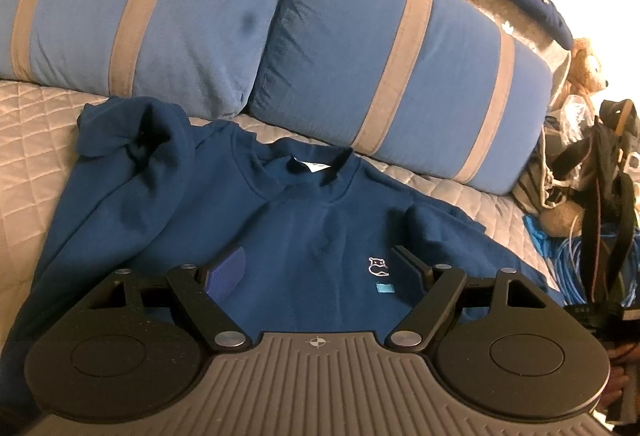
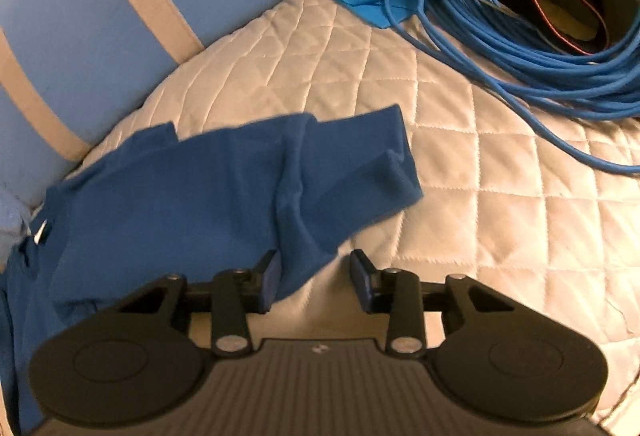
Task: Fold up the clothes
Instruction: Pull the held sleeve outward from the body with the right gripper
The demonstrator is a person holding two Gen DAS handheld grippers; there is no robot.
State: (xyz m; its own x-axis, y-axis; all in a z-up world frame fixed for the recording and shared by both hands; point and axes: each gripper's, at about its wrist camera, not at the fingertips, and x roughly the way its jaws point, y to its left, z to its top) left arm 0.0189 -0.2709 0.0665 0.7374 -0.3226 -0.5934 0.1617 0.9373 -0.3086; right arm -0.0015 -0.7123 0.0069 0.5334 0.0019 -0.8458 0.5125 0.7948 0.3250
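bed: quilted cover [image 2: 460,164], striped blue cushions [image 1: 400,68] along the far side, blue cable coil [image 2: 540,48] far right. Clutter there, well apart from the garment.
sweatshirt: blue sweatshirt [image 1: 304,232] lies front up on the cover, collar at the far end toward the cushions, hem toward the near edge. Long axis runs near-to-far.
left sleeve of garment: bunched up at the far left [image 1: 132,140], not laid flat.
right sleeve: sleeve [image 2: 348,164] sticks out to the right across the quilt, cuff end pointing right and far; its long axis crosses the body's axis.
left gripper: left gripper [image 1: 316,272] hovers over the chest, jaws wide apart, nothing between the pads. Logo [image 1: 378,266] sits just inside its right finger.
right gripper: right gripper [image 2: 316,276] points steeply down at the sleeve's near edge. Jaws partly apart; a fold of sleeve cloth sits between them, against the left pad [image 2: 270,278], right pad clear of it. Not a pinch yet, as far as I can see.
key relation: sleeve lies ahead and left of the right gripper, which is the nearer tool by far.
judgement: likely next is pinching that edge and carrying the sleeve left over the body. Risk: thin bite on one layer, slips out.
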